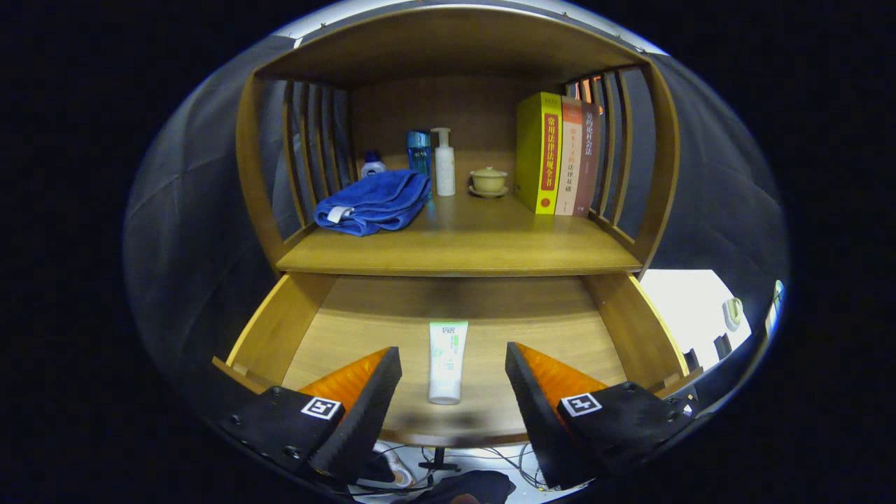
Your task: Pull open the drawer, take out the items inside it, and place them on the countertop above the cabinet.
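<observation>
Gripper view: a wooden cabinet [455, 42] with slatted sides is seen, its countertop [462, 245] used here as the landmark. Directly below the countertop, the drawer [280, 329] is pulled out, and its rear part is hidden in shadow under the countertop's front edge. On the countertop, to the right, three upright books [556, 154] are stood together; the third is partly covered by the cabinet's slats. On the countertop's left part a folded blue towel [374, 201] is laid. Behind the towel a small white-and-blue bottle [372, 166] is half hidden by it, and the foot of a blue bottle [418, 150] is also covered by the towel. Beside that, toward the middle of the countertop's back, a white pump bottle [444, 162] is stood, and to its right a small lidded cup on a saucer [488, 180].

Below the countertop, on the drawer floor, a white and green tube [446, 360] is laid lengthwise, cap toward the drawer's front. The gripper [453, 371] is held with its jaws wide apart over the drawer's front; the tube is seen between the two fingers [364, 399], touched by neither. What lies under the drawer's front edge, cables and dark shapes, is hard to make out.
</observation>
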Available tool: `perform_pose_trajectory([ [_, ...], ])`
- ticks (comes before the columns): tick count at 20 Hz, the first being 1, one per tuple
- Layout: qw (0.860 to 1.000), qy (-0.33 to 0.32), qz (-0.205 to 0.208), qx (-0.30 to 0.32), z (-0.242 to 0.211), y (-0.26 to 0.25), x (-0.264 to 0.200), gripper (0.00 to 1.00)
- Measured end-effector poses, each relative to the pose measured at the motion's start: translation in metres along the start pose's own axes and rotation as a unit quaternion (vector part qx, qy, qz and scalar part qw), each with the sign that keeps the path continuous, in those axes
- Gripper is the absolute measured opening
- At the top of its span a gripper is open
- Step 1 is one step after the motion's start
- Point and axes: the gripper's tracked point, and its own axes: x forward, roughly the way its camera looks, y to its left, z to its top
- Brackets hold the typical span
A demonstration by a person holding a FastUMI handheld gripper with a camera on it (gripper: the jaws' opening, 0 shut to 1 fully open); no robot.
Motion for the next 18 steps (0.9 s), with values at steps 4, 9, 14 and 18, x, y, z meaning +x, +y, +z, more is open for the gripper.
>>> perform_pose_trajectory([
  [4,0.999,0.053,0.000,-0.009,0.004,0.001,0.030,0.99],
  [9,0.992,0.121,0.002,-0.023,-0.001,0.008,0.063,0.99],
  [14,0.982,0.189,0.002,-0.014,-0.026,0.010,0.094,0.99],
  [18,0.976,0.216,-0.004,-0.028,-0.037,0.015,0.103,0.99],
])
